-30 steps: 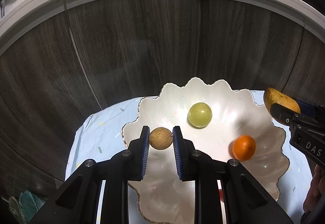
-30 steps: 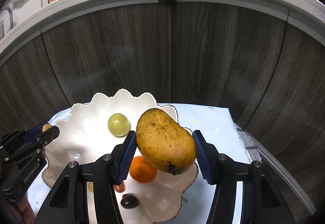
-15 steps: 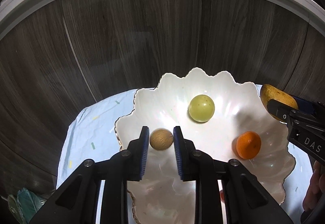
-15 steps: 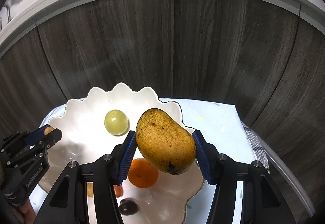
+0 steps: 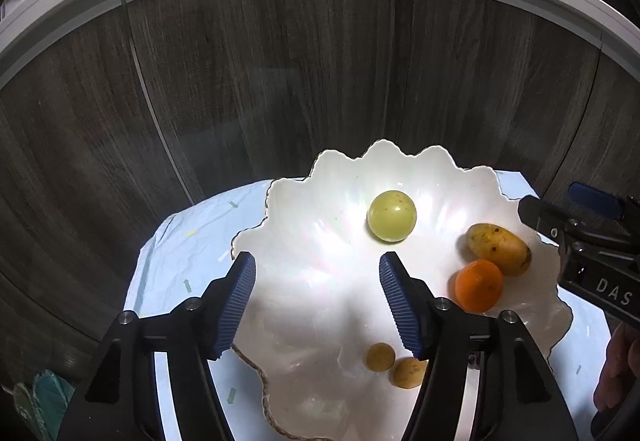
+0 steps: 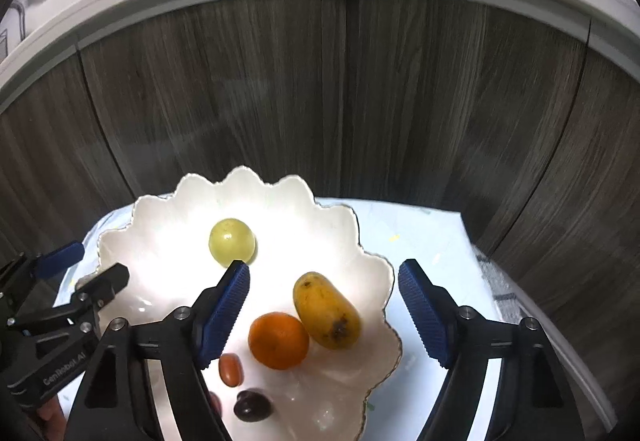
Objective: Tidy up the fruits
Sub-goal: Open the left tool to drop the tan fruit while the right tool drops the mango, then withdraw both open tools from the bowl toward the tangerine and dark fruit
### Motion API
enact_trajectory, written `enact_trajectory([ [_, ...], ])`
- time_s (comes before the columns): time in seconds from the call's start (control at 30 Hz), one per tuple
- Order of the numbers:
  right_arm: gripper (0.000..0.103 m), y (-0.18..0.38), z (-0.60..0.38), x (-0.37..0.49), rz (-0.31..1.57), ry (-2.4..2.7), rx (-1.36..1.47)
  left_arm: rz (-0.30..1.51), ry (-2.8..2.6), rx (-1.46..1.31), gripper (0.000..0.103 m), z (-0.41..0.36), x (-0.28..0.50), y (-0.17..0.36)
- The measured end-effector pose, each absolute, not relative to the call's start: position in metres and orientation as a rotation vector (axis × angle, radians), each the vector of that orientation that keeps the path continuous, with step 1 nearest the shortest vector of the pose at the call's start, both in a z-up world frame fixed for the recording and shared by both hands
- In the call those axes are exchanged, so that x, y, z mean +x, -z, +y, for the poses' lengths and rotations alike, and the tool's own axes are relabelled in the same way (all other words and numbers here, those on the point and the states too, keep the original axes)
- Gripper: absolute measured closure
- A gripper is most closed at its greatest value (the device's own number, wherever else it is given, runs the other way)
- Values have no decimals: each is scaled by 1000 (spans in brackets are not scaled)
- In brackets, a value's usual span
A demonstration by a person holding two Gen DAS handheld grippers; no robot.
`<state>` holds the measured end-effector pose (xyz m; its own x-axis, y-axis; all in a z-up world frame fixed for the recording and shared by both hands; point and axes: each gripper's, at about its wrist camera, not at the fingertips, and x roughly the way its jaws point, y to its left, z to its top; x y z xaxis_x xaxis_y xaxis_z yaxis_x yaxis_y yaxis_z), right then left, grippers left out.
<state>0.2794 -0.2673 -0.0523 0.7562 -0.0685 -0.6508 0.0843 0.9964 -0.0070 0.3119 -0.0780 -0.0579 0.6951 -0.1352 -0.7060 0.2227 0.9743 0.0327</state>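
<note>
Left gripper (image 5: 316,273) and right gripper (image 6: 324,281) both spread apart, empty, above the scalloped white ceramic dish (image 6: 160,225) — speckled yellow mango (image 6: 326,315) lies inside touching the orange mandarin (image 6: 279,340); pale green round fruit (image 6: 232,241) sits apart

Both grippers opened, dropping mango (image 6: 326,311) and brown fruit (image 5: 380,356) into dish (image 5: 320,241).

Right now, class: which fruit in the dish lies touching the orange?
The mango: long, yellow and speckled, it rests on its side against the orange. The round green fruit sits alone farther back, and the small fruits lie apart.
</note>
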Motion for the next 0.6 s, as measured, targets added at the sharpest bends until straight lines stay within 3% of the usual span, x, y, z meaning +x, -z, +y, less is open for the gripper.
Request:
enact_trajectory([
  [0.2, 25, 42, -265, 268, 682, 84, 23, 759, 198, 116, 22, -76, 303, 47],
  [0.6, 25, 28, -260, 231, 663, 86, 47, 732, 204, 133, 22, -72, 274, 25],
])
